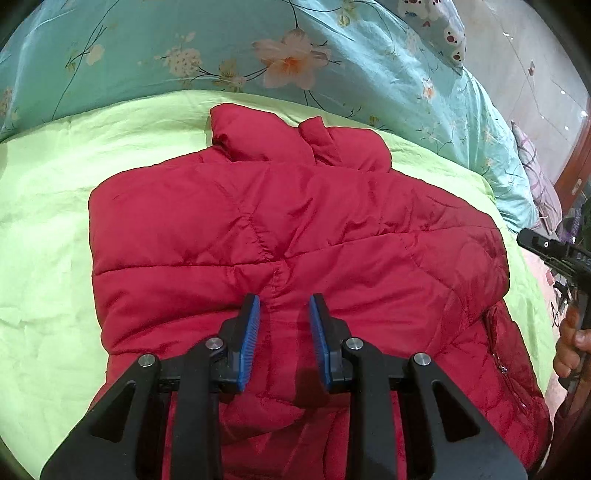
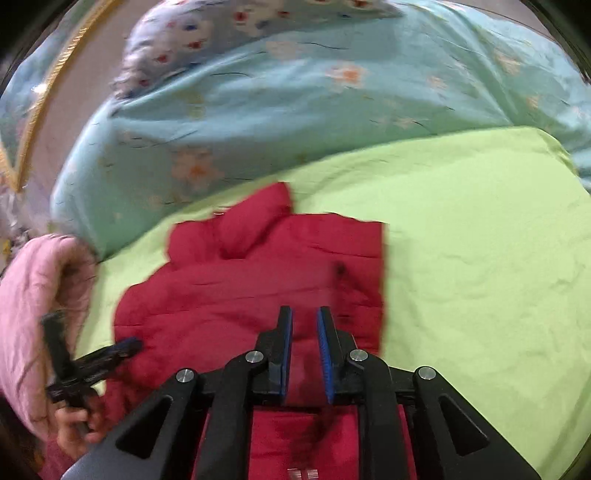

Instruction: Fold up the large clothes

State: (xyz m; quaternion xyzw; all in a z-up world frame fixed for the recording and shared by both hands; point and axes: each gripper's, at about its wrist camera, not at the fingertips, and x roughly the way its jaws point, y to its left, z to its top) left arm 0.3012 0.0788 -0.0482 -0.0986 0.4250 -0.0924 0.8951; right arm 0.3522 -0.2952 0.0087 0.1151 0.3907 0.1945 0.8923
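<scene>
Green sheet (image 1: 48, 229) lies bare both sides of red jacket (image 1: 295, 229) — free passage there; far side blocked by bulky floral quilt (image 1: 221, 48) — pillow (image 1: 439, 26) on top.

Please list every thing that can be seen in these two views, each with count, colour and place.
jacket: one, red, quilted, lying on the green sheet, collar toward the duvet.
sheet: one, light green, under the jacket.
duvet: one, turquoise with flowers, beyond the sheet.
pillow: one, pale blue with bear print, on the duvet.
left hand-held gripper: one, black with blue pads, open over the jacket, nothing between the pads.
right hand-held gripper: one, black with blue pads, open over the jacket.
sleeve: one, pink, beside the left hand-held gripper.
</scene>
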